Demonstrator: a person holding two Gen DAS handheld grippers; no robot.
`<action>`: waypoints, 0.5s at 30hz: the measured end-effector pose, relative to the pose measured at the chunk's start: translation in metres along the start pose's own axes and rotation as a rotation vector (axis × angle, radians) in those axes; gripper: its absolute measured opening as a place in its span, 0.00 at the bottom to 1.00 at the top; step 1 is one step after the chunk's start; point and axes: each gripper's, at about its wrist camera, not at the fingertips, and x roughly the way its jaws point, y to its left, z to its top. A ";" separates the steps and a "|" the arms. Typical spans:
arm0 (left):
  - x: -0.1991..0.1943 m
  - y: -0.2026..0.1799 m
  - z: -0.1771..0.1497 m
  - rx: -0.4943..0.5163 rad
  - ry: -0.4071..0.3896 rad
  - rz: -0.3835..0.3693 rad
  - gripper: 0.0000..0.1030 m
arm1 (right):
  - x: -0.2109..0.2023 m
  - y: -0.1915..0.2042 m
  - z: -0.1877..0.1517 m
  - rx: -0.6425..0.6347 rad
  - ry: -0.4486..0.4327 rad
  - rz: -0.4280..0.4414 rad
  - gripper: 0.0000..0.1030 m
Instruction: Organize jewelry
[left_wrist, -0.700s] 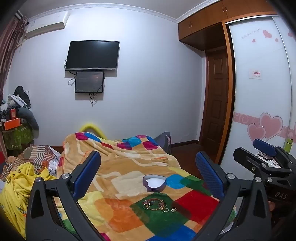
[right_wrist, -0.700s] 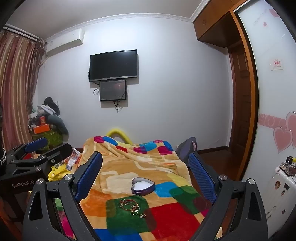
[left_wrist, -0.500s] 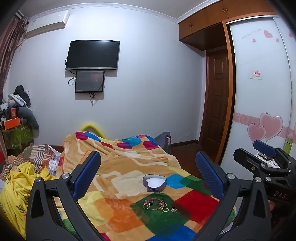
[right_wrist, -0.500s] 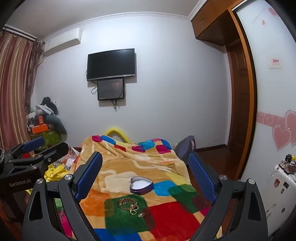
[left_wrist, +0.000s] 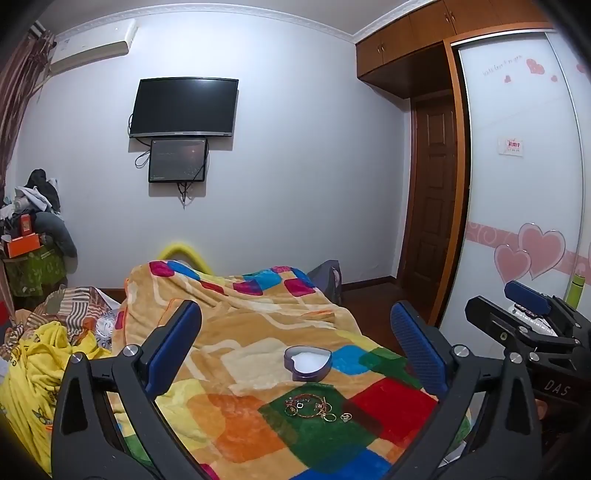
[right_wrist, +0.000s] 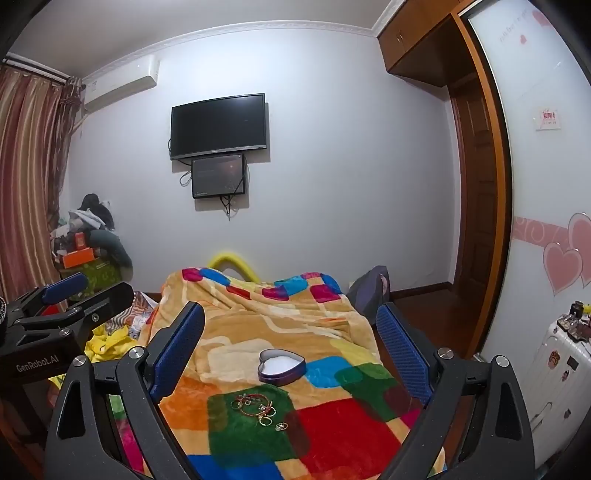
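Both grippers hang above the near end of the bed, pointing down its length toward the wall with the TV (left_wrist: 184, 107). The left gripper (left_wrist: 295, 332) has its jaws spread wide, nothing between them; the right gripper (right_wrist: 290, 330) is the same, blue pads far apart and empty. From the left camera the right gripper shows at about 3 o'clock; from the right camera the left gripper sits at about 9 o'clock.

The jewelry (left_wrist: 314, 406) lies in a small loose heap on a green square of the patchwork blanket (left_wrist: 236, 413): thin gold bangles, a couple of rings, one ring (right_wrist: 281, 426) just apart at the heap's 4 o'clock. I cannot make out the individual pieces further. Just beyond the heap, at its 12 o'clock, sits an open heart-shaped tin (left_wrist: 307, 363), purple-walled with a white inside, near the jewelry but not touching it.
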 end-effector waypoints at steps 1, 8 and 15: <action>0.000 0.000 0.000 0.001 -0.001 0.000 1.00 | 0.000 0.000 0.000 0.000 0.000 0.001 0.90; 0.000 -0.003 -0.001 0.014 -0.001 -0.004 1.00 | 0.001 0.001 -0.002 0.001 0.004 0.004 0.90; 0.001 -0.003 0.000 0.011 0.005 -0.006 1.00 | 0.001 0.002 -0.001 0.002 0.006 0.005 0.90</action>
